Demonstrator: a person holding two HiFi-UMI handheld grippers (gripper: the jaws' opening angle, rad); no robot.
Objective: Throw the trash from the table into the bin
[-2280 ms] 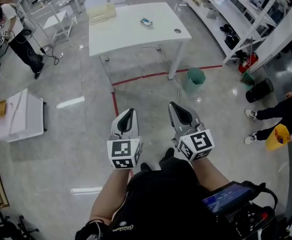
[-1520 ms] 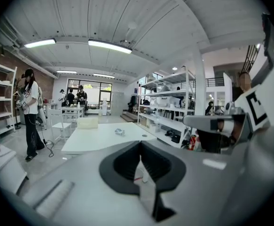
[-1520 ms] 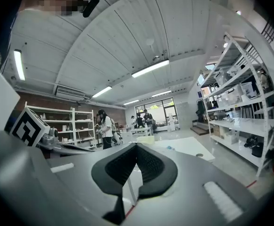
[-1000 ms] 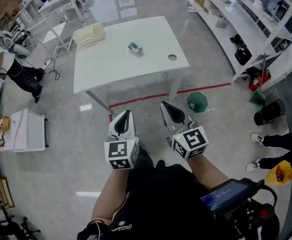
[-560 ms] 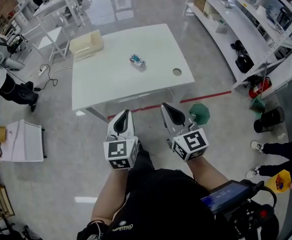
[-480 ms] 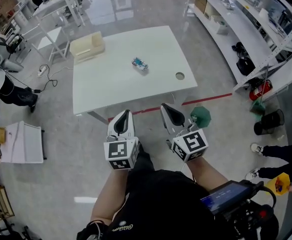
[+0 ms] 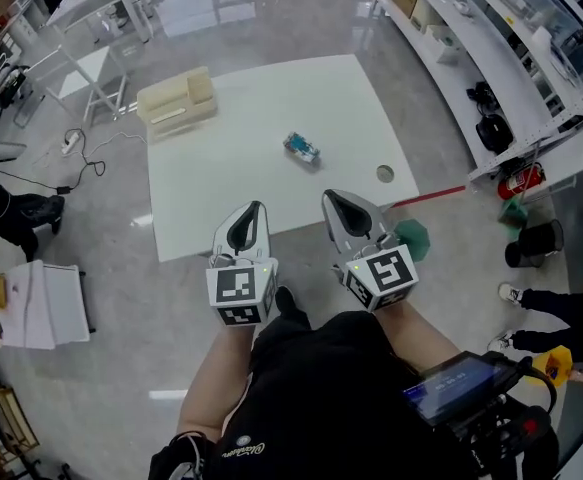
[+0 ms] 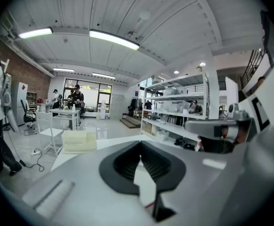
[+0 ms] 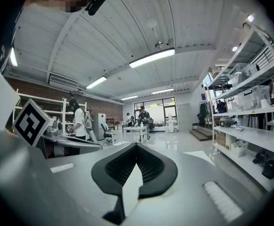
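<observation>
Left gripper [image 7: 249, 226]: jaws clenched tip to tip, nothing between them; its own view confirms this, with only pale tabletop showing through the slot lower down. Right gripper [image 7: 349, 213]: jaws likewise closed and empty. Both are held level, side by side, over the near edge of the white table [image 7: 221, 183]. Only the head view gives the task's things. One piece of trash [image 7: 301, 148], a small teal-and-white wrapper, lies near the table's middle, well ahead of both grippers. One green bin [image 7: 411, 236] stands on the floor just beside the right gripper, by the table's near right corner. Also on the table are one cream box [image 7: 176, 100] at the far left corner and one round cable hole [image 7: 385, 174] near the right edge. The gripper views add the room at eye level (ceiling strip lights, shelving, people standing far off). The left gripper view catches the cream box and its neighbour gripper; the right one catches the left's marker cube [image 9: 31, 121].
</observation>
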